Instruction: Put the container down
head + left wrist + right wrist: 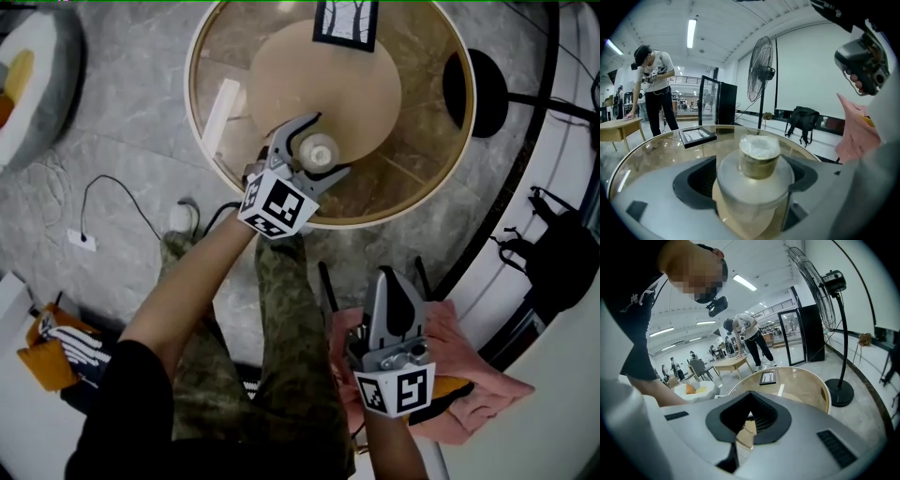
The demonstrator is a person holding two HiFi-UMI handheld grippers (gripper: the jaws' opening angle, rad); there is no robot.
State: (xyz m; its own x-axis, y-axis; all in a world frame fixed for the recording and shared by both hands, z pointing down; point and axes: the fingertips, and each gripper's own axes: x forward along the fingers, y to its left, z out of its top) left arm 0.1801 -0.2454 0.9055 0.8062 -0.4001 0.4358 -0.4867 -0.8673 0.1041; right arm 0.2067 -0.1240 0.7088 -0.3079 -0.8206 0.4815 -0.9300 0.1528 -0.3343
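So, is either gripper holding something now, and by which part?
Nothing is held: the left gripper is open around the container; the right gripper is shut, empty.

A round glass tabletop point(427, 131) with a golden rim fills the upper middle of the head view. A black picture frame point(346, 21) lies on it at the top edge, and a flat white strip point(221, 111) lies near its left rim. The round black base of a standing fan point(476, 92) is on the grey floor just right of the tabletop. A white plug point(180, 217) with a cable lies on the floor at the left. A pink cloth point(487, 375) is at the lower right and a black backpack point(562, 258) at the right edge. In the left gripper view, a person point(655, 84) stands at the far left beside a wooden table point(618, 125).
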